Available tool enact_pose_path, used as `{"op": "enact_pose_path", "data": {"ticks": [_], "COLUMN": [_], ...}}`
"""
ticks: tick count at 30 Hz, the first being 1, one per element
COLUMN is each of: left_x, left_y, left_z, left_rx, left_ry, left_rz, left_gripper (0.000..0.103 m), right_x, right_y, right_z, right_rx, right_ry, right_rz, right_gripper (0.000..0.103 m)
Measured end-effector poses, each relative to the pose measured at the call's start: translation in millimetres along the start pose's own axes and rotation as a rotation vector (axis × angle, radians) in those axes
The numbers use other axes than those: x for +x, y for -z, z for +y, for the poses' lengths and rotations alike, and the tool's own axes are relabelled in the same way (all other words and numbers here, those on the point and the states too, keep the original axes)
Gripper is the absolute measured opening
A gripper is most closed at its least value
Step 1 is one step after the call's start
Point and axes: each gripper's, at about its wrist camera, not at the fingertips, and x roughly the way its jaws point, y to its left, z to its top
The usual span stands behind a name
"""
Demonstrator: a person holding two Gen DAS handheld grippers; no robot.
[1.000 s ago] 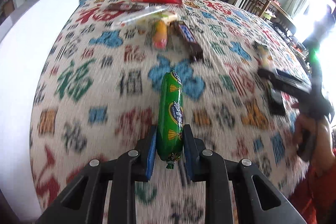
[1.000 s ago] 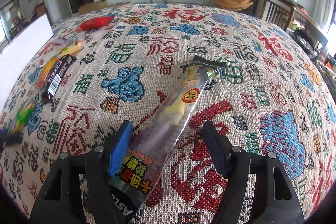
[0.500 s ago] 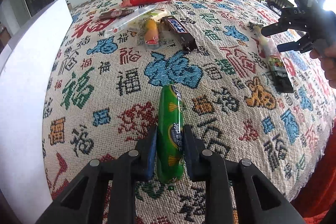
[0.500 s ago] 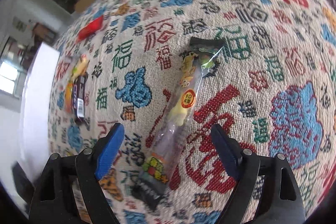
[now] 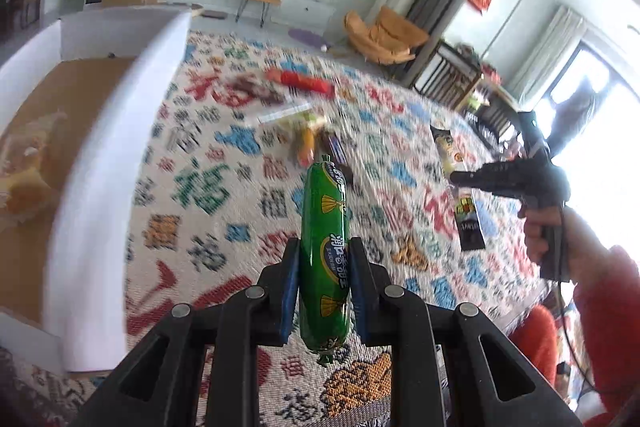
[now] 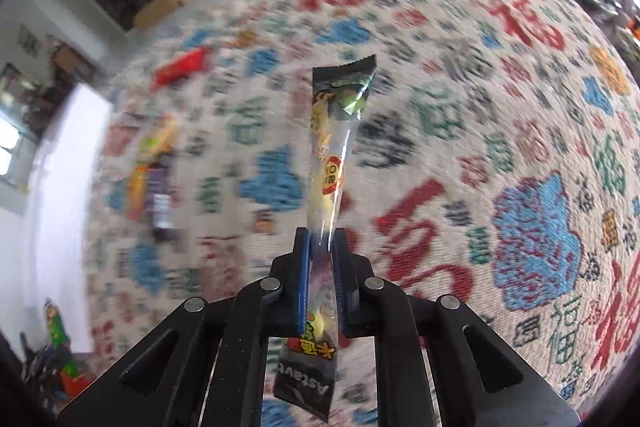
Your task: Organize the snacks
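My left gripper [image 5: 324, 261] is shut on a green sausage stick [image 5: 323, 211], which hangs clear above the patterned tablecloth [image 5: 208, 187]. My right gripper [image 6: 321, 241] is shut on a long clear snack packet with black ends [image 6: 332, 147], held up off the cloth and standing on edge. In the left wrist view, the right gripper [image 5: 460, 179] holds the same packet [image 5: 468, 223] at the right. The green sausage [image 6: 56, 331] also shows at the right wrist view's lower left.
A white box [image 5: 120, 147] with a brown floor stands at the left, something yellow inside [image 5: 24, 187]. A red packet [image 5: 306, 81], an orange sausage [image 5: 307, 147] and a chocolate bar [image 5: 334, 147] lie farther back. A person's hand [image 5: 540, 227] in a red sleeve holds the right gripper.
The right gripper closed on the long packet and lifted it off the cloth. The left gripper rose with the green sausage and swung toward the white box.
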Motion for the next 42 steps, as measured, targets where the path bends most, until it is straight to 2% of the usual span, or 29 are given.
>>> {"op": "enact_pose_path", "data": {"ticks": [4,9,11,14,15,16,17,18,19,22,24,27,30,33,34,36,38,40,42], "left_x": [-48.3,-95.5,-106.6,-111.2,-109.6,-108.1,-108.1,-112.2,-116.0,-119.2,-116.0,-101.0,-73.3,-24.2,-4.0,46.9,96.2,128.5,148.8], "left_y": [-25.5,-55.0,-61.5,-61.4,-59.5,-57.1,-52.6,-45.1,-40.3,-28.4,-24.3,-26.0,-23.7,-15.1,-13.6,-1.3,5.8,11.0,7.0], "left_z": [35.7,112.5,147.1,185.9,196.6,208.3,217.2,223.0,224.5,208.5,186.0,135.0,70.7,13.9,1.9,-18.1,-23.5,-26.4,-18.1], "left_rx": [-0.045,-0.092,-0.128,-0.163,-0.178,-0.201,-0.230,-0.252,-0.268,-0.252,-0.207,-0.123,-0.007,0.087,0.098,0.115,0.129,0.137,0.131], "left_ry": [-0.045,-0.252,-0.347,-0.468,-0.506,-0.537,-0.560,-0.570,-0.571,-0.537,-0.499,-0.381,-0.242,-0.123,-0.095,-0.085,-0.133,-0.205,-0.261], "left_rz": [-0.076,-0.118,-0.117,-0.109,-0.102,-0.092,-0.086,-0.093,-0.109,-0.134,-0.139,-0.127,-0.098,-0.025,0.005,0.083,0.136,0.144,0.130], "left_gripper": [0.023,0.023,0.023,0.023,0.029,0.048,0.059,0.071,0.072,0.074,0.074,0.076,0.085,0.101,0.101,0.101,0.101,0.100,0.100], "right_x": [-37.0,-63.4,-62.4,-49.4,-40.8,-31.8,-20.6,-11.7,-3.8,4.8,11.3,16.3,25.6,25.7,24.4,22.2,23.7,22.1,21.1], "right_y": [-10.4,-12.2,-1.2,25.7,34.9,43.6,51.7,56.9,61.6,63.9,54.9,44.4,43.2,49.8,54.3,65.9,73.5,81.3,84.7], "right_z": [63.2,205.1,267.5,352.9,376.1,393.3,409.6,418.3,422.8,391.0,353.1,266.6,170.7,79.7,58.0,21.6,3.5,0.5,1.7], "right_rx": [-0.073,-0.217,-0.292,-0.399,-0.423,-0.439,-0.458,-0.475,-0.481,-0.439,-0.422,-0.434,-0.434,-0.362,-0.339,-0.300,-0.284,-0.299,-0.310], "right_ry": [-0.168,-0.450,-0.533,-0.611,-0.625,-0.631,-0.626,-0.613,-0.595,-0.568,-0.495,-0.256,0.025,0.165,0.184,0.205,0.204,0.190,0.203], "right_rz": [-0.035,-0.040,-0.016,0.033,0.045,0.054,0.065,0.073,0.072,0.045,-0.006,-0.147,-0.209,-0.201,-0.192,-0.180,-0.191,-0.240,-0.249], "right_gripper": [0.011,0.011,0.011,0.011,0.012,0.014,0.023,0.036,0.042,0.053,0.058,0.063,0.063,0.063,0.063,0.063,0.063,0.069,0.075]}}
